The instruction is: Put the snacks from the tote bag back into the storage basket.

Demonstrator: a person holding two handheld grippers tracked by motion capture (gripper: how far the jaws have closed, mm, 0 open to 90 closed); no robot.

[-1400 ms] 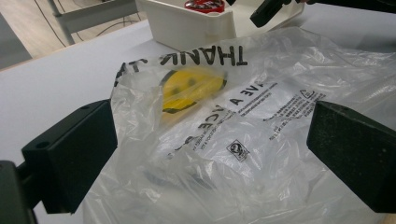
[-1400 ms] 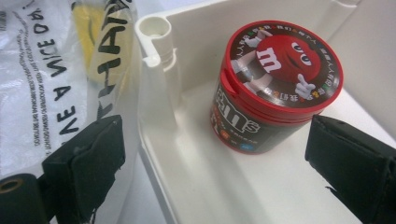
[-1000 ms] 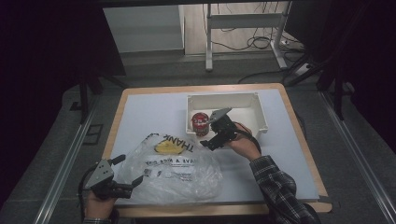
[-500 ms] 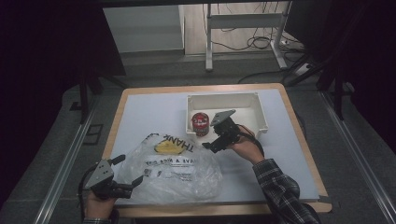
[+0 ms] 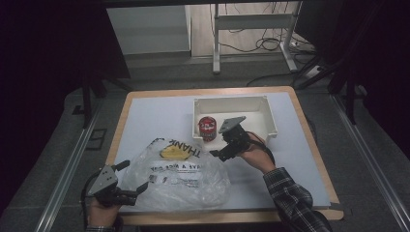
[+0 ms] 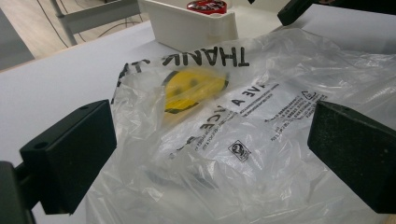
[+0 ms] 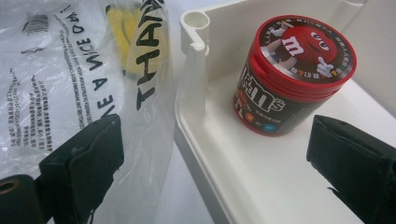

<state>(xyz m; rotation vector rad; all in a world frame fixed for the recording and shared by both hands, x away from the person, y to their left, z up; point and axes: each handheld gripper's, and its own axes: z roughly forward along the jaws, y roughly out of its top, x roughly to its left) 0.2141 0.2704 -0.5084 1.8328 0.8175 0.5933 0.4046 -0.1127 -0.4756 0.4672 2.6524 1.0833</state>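
Note:
A red candy tub [image 7: 294, 74] with a cartoon lid stands upright in the near left corner of a white tray [image 7: 191, 84]. My right gripper [image 7: 219, 172] is open and empty, its jaws straddling the tray's front wall just short of the tub [image 5: 208, 128]. In the high view this gripper [image 5: 220, 147] sits at the tray's [image 5: 268, 116] front edge. A clear plastic bag [image 5: 179, 166] with a yellow smiley and black lettering lies flat on the table. My left gripper [image 6: 210, 158] is open at the bag's [image 6: 243, 130] near left edge, and in the high view that gripper [image 5: 133, 176] is at the table's front left.
The table [image 5: 159, 116] has a white mat with a wooden border. Bare mat lies behind the bag and to the tray's right. A metal frame and cables [image 5: 251, 34] stand on the floor beyond the far edge.
My right gripper has shifted only slightly by the tray's front wall. The left gripper, bag and tub have kept still.

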